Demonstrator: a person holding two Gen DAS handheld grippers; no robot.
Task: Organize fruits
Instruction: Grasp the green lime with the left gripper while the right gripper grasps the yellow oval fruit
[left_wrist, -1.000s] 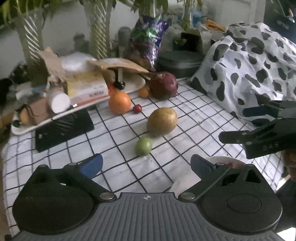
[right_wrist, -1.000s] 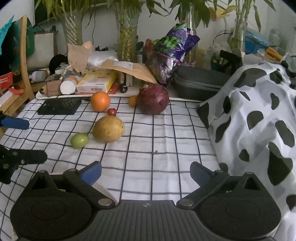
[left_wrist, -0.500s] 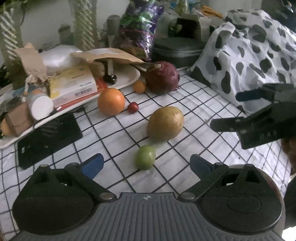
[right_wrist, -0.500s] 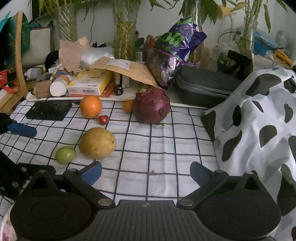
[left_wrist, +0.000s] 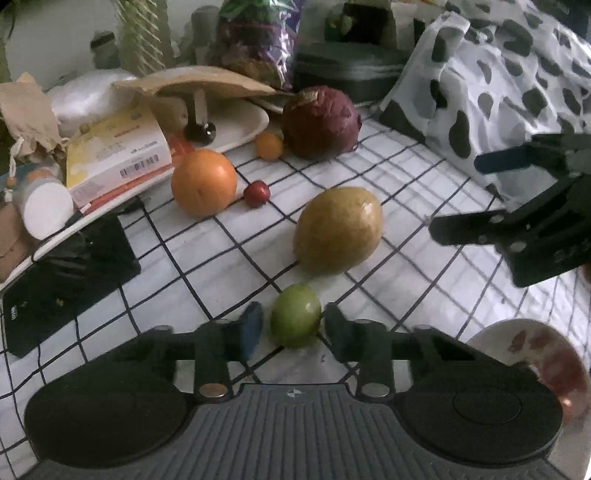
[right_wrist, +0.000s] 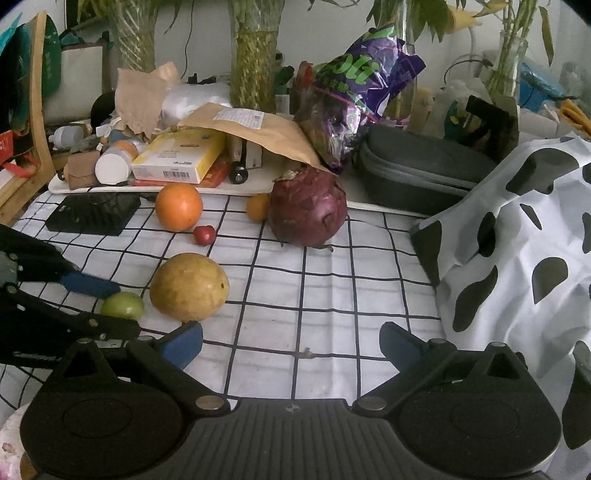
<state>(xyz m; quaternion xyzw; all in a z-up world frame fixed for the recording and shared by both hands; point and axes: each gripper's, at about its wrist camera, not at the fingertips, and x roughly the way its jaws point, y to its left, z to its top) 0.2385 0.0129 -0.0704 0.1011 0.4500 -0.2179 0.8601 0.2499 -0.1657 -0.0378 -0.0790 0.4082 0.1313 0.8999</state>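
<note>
A small green fruit (left_wrist: 295, 315) lies on the checked cloth between the fingers of my left gripper (left_wrist: 293, 326), which have closed in on its sides; it also shows in the right wrist view (right_wrist: 123, 305). Beyond it lie a yellow-brown fruit (left_wrist: 338, 229), an orange (left_wrist: 203, 182), a small red fruit (left_wrist: 256, 192), a small orange fruit (left_wrist: 269, 146) and a dark purple round one (left_wrist: 320, 122). My right gripper (right_wrist: 291, 341) is open and empty over bare cloth, right of the fruits. A floral plate (left_wrist: 535, 354) sits at the near right.
A white tray (right_wrist: 255, 181) with boxes, bottles and paper bags runs along the back. A black flat device (left_wrist: 62, 280) lies at left. A grey case (right_wrist: 417, 166) and a cow-print cloth (right_wrist: 517, 240) fill the right. Plant vases stand behind.
My left gripper moved forward and down to the green fruit and its fingers narrowed around it. My right gripper moved a little forward, staying open.
</note>
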